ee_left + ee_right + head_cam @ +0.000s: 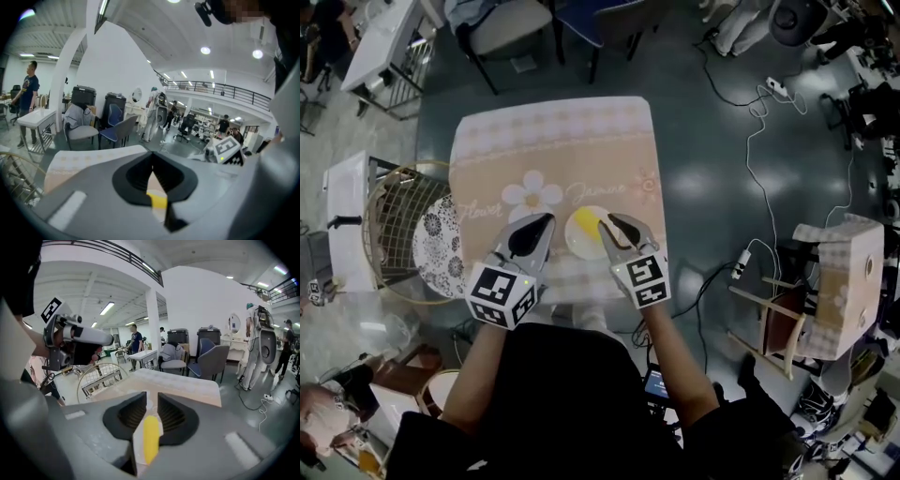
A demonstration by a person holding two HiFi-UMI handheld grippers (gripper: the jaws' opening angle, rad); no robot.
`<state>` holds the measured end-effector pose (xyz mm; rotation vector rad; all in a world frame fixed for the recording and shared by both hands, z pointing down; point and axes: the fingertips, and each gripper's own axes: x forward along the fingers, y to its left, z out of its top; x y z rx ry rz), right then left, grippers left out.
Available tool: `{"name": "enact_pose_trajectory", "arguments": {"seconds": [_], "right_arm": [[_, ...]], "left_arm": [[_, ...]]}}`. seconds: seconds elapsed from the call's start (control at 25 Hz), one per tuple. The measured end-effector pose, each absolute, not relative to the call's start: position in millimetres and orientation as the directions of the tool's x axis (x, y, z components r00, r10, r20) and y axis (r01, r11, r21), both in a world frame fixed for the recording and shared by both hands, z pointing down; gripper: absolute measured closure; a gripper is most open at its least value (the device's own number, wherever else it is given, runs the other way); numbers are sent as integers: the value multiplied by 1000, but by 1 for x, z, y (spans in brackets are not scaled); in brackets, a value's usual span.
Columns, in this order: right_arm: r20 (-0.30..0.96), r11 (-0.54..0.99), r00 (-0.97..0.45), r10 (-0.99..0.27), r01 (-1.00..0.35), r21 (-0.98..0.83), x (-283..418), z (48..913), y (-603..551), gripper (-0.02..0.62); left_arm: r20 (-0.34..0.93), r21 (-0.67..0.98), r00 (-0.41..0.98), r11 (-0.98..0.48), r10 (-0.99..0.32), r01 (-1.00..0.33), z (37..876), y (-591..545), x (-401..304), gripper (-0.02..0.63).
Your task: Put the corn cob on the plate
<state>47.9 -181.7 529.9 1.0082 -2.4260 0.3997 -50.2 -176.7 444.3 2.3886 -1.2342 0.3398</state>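
Note:
A yellow corn cob (584, 228) lies on a small pale plate (573, 246) near the front of a table with a pink flowered cloth (553, 141). My right gripper (608, 218) hovers just right of and above the plate. Its jaws stand a narrow gap apart with nothing between them. In the right gripper view (152, 399) the corn cob (150, 439) shows through that gap, down on the plate (137, 446). My left gripper (548, 217) is shut and empty just left of the plate. In the left gripper view (152, 165) a bit of the corn cob (157, 200) shows below its tips.
A round wire rack (394, 220) and a patterned round plate (436, 246) stand off the table's left edge. Chairs (511, 28) stand at the far side. A wooden stool (787, 319) and floor cables (759, 141) are to the right.

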Motion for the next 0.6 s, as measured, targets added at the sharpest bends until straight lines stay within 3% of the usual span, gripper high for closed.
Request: {"name": "enact_pose_trajectory", "arguments": {"seconds": [0.24,0.6], "right_arm": [[444,702,-645,-621,-710,-49,58,487,-176,591],[329,729,-697,-637,-684,-37,78,451,-157,592]], "left_arm": [[382,263,554,-487,-740,-833,435,-166,-45,598],[359,236,522,-466,-774,-853,428,-127,-16,598]]}}
